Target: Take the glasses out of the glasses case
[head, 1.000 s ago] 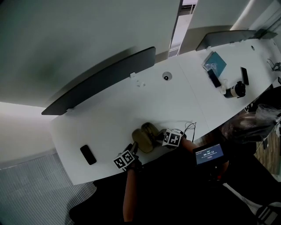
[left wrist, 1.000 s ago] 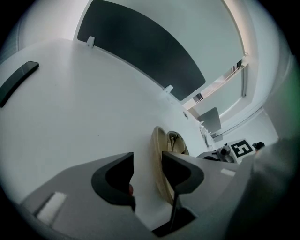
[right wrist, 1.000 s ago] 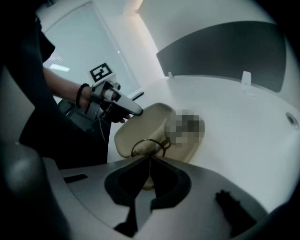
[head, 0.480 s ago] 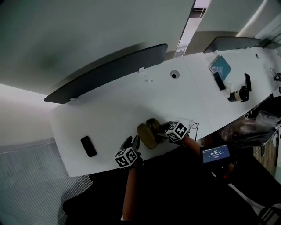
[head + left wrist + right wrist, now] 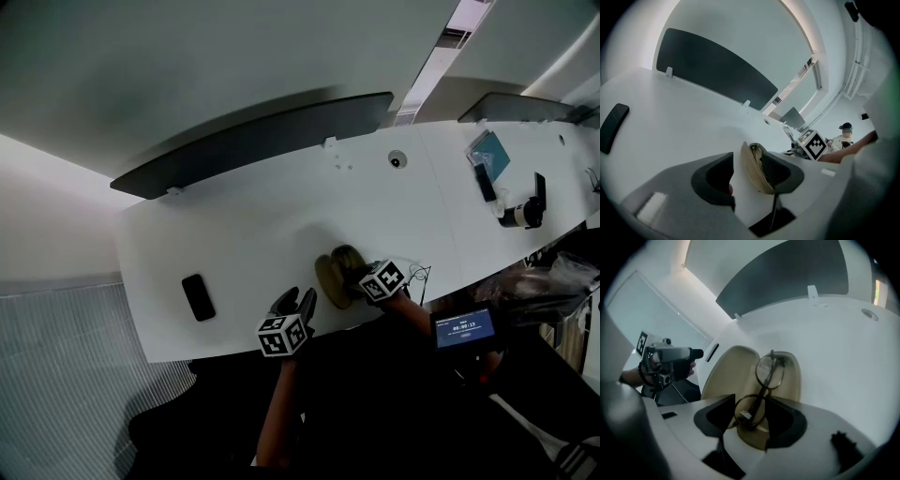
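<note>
Glasses [image 5: 762,389] (thin-rimmed) rest in case [image 5: 791,378] — lid [image 5: 730,373] open.

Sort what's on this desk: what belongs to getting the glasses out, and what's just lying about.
For the job: glasses, lying in the open case.
Lying about: phone, off to the left in the head view; blue pad and lens-like gadget, at the far right.

Left tool [image 5: 298,303] and right tool [image 5: 360,276], both angled downward.
Left jaws stand apart; right jaws have just been opening wide, the glasses [image 5: 764,376] lying unpinched between them.
</note>
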Available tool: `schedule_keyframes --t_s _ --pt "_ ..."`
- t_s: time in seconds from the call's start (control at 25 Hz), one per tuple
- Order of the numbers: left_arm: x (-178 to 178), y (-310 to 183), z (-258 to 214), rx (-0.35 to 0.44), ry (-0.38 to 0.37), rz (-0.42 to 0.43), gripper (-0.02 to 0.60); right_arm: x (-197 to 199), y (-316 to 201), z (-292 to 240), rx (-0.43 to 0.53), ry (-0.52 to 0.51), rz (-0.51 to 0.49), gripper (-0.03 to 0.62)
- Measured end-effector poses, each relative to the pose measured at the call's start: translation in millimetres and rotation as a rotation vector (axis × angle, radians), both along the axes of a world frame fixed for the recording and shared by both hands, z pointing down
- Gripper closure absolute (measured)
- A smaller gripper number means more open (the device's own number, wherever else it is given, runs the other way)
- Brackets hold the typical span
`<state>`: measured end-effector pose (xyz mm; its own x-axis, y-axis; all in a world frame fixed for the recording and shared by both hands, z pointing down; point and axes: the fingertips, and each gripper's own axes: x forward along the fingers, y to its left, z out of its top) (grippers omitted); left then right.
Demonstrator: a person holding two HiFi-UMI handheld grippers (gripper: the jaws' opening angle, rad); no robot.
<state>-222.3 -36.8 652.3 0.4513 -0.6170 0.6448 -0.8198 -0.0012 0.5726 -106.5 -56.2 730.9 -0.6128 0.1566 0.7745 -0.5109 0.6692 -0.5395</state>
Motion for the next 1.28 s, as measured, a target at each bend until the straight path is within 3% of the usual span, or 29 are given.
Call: schedule_keyframes --t_s 0.2,0.56,0.84,1.04,1.16,1.28 --pt "10.8 -5.4 -15.4 0.036 0.012 0.044 0.383 2.7 0.0 -3.3 0.000 0.011 -0.021 0.391" --pt "38.5 -27.1 -23.9 0.070 0.039 0.109 0.388 12.3 -4.4 -18.2 0.074 0.054 -0.110 0.486" --pt "55.0 -29.8 -22.9 0.064 0.032 0.145 0.396 24.3 -11.2 -14.1 0.189 0.144 -0.189 0.499" --pt "60.6 -25.7 -26.0 0.065 0.024 0.152 0.402 32.1 -23.5 -17.1 0.419 0.315 -0.378 0.508" --pt "63.4 -24.8 -23.7 0.055 0.025 0.154 0.405 39.1 -35.9 -8.8 0.477 0.374 -0.391 0.525" --pt "67.1 -24.6 -23.6 0.051 0.025 0.162 0.407 43.9 -41.2 -2.9 0.481 0.365 -0.366 0.526"
